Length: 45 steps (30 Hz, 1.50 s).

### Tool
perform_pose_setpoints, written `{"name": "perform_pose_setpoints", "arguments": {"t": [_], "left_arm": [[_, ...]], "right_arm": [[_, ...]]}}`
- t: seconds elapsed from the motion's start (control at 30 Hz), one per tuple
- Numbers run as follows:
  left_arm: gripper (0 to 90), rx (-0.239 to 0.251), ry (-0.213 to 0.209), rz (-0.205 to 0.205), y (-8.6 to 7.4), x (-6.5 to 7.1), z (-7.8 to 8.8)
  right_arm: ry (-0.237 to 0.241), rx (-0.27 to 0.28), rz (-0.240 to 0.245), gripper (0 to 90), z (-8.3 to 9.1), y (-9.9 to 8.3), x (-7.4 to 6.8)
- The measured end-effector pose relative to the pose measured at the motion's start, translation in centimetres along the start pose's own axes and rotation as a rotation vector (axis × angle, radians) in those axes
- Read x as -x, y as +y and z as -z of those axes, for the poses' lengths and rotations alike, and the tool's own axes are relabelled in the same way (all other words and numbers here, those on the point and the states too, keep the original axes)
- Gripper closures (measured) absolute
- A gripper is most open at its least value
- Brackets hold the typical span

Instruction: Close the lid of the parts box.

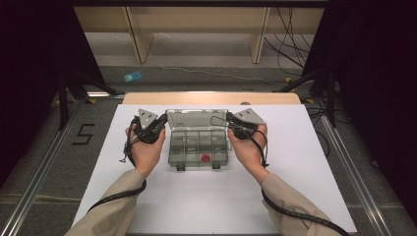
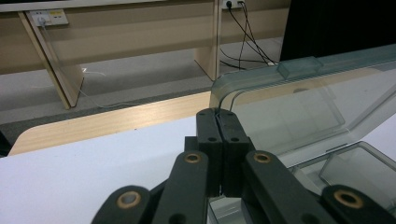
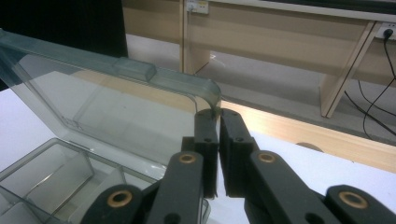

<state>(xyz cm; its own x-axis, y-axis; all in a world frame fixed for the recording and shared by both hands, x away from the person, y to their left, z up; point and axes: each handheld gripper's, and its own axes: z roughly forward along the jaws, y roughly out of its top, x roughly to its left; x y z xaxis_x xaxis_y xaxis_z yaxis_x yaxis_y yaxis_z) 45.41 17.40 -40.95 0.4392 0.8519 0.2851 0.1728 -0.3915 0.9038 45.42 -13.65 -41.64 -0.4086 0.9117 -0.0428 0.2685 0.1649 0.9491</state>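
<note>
Two hand-held black two-jaw grippers are working on one clear smoky-grey plastic compartment box (image 1: 198, 146), which is sitting open at the middle of a white table sheet (image 1: 295, 162).

Item one — the left gripper (image 1: 162, 120) is pinching the left corner of the box's transparent hinged lid (image 1: 196, 118); in the left gripper view its jaws are standing pressed together with the thin lid edge (image 2: 219, 100) caught between the tips (image 2: 217, 114).

Item two — the right gripper (image 1: 229, 120) is clamping the opposite corner of the lid (image 3: 205, 93), its jaws narrowed onto the rim (image 3: 217, 114).

The lid is standing raised, tilted back from the tray, with a moulded latch tab (image 2: 299, 66) on its upper edge. The tray's divided compartments (image 3: 60, 172) are lying exposed below, and a small red round piece (image 1: 205, 158) is resting in a front compartment. Both hands (image 1: 146, 147) are flanking the box, sleeved forearms entering from the near edge.
</note>
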Motion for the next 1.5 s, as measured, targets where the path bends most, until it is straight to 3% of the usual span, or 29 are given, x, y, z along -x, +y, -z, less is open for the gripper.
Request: {"name": "perform_pose_setpoints", "arguments": {"t": [0.8,0.9,1.5], "left_arm": [[88.8,0.000,-0.008,-0.009,-0.5,0.7,0.8],[88.8,0.000,-0.006,-0.019,-0.5,0.7,0.8],[88.7,-0.005,-0.021,-0.028,-0.8,1.0,1.2]], "right_arm": [[-0.007,0.016,0.024,86.9,0.7,-0.7,-0.4],[-0.013,0.025,0.050,86.9,0.8,-0.8,-0.4],[-0.010,0.025,0.045,86.9,1.2,-1.3,-0.6]]}}
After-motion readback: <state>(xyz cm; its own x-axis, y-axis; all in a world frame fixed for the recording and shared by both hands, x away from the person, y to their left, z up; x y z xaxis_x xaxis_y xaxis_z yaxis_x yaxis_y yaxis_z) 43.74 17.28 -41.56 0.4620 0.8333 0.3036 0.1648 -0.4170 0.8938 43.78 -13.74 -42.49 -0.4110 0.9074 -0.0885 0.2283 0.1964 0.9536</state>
